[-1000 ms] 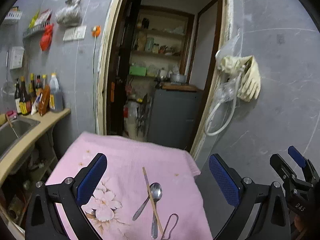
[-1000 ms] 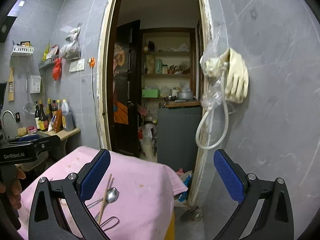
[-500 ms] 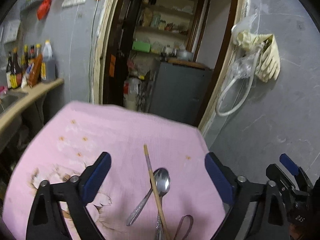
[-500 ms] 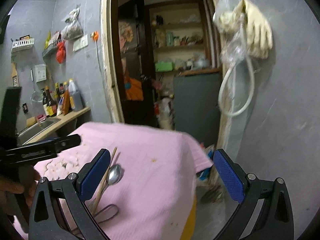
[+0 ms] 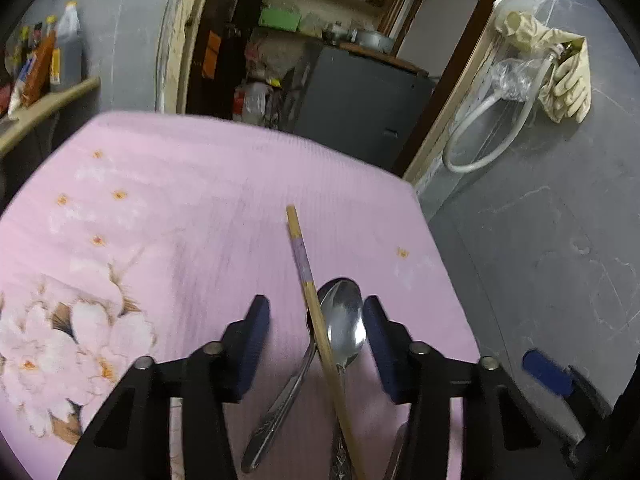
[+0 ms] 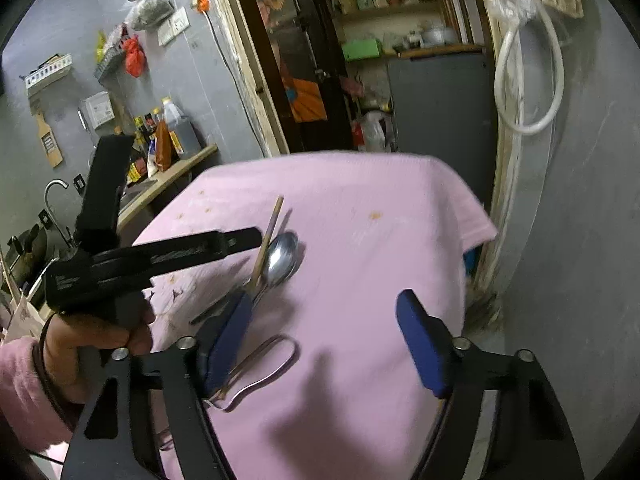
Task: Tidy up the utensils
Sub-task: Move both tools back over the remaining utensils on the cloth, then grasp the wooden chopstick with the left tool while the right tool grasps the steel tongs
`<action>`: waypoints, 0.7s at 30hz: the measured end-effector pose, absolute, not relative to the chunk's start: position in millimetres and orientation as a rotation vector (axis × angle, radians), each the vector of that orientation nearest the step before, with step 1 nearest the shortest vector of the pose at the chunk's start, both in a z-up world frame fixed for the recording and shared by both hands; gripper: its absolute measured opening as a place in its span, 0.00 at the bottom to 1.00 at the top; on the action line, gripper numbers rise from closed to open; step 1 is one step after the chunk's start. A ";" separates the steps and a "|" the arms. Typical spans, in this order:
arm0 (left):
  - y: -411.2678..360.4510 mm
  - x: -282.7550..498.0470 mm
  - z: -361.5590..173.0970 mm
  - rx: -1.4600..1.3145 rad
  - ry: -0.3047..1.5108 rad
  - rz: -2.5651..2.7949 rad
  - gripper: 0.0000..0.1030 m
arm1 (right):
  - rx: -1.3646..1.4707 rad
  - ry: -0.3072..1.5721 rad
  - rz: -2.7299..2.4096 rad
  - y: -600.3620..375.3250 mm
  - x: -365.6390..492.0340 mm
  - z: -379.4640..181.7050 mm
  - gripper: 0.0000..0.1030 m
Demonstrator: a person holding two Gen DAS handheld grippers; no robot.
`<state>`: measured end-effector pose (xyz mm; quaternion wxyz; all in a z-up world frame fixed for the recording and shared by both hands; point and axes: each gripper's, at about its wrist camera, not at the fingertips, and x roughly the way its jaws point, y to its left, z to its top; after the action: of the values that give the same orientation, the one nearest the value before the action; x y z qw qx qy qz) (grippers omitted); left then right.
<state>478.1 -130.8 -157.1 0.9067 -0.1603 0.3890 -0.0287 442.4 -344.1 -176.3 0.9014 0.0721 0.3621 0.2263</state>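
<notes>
A pink flowered cloth (image 5: 180, 208) covers the table. On it lie a wooden chopstick (image 5: 304, 264), a steel spoon (image 5: 343, 316), a second spoon's handle (image 5: 280, 408) and a wire loop utensil (image 6: 276, 356). My left gripper (image 5: 316, 320) hangs low over the cloth, its jaws closing. The chopstick and the spoon bowl lie between the pads, and neither pad presses on them. In the right wrist view the left gripper (image 6: 248, 238) reaches the chopstick (image 6: 269, 236) and spoon (image 6: 282, 258), with a hand (image 6: 100, 332) holding it. My right gripper (image 6: 324, 300) is closing too, over bare cloth, the wire loop by its left pad.
Behind the table an open doorway shows a grey cabinet (image 5: 360, 100) and shelves. A white hose (image 5: 480, 136) and rubber gloves (image 5: 568, 72) hang on the right wall. At left a counter with bottles (image 6: 168, 132) and a sink tap (image 6: 56, 188). The cloth's right edge (image 6: 476, 224) drops off.
Both grippers have come down toward the cloth and tipped downward. Both pairs of jaws have narrowed. The left one now straddles the chopstick and spoon bowl.
</notes>
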 end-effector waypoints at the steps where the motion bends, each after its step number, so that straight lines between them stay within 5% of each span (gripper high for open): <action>1: -131.1 480.5 -160.0 -0.334 0.814 -0.065 0.36 | 0.153 0.758 0.465 -340.7 442.0 -178.4 0.58; 6: -130.6 486.7 -167.7 -0.345 0.848 -0.084 0.23 | 0.163 0.809 0.462 -322.0 439.0 -191.2 0.52; 21: -118.5 485.1 -178.0 -0.369 0.924 -0.089 0.07 | 0.184 0.882 0.409 -310.3 432.4 -199.9 0.45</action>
<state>485.1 -118.5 -178.0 0.8778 -0.1767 0.4432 -0.0425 432.4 -310.3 -199.9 0.8801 0.0883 0.4233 0.1961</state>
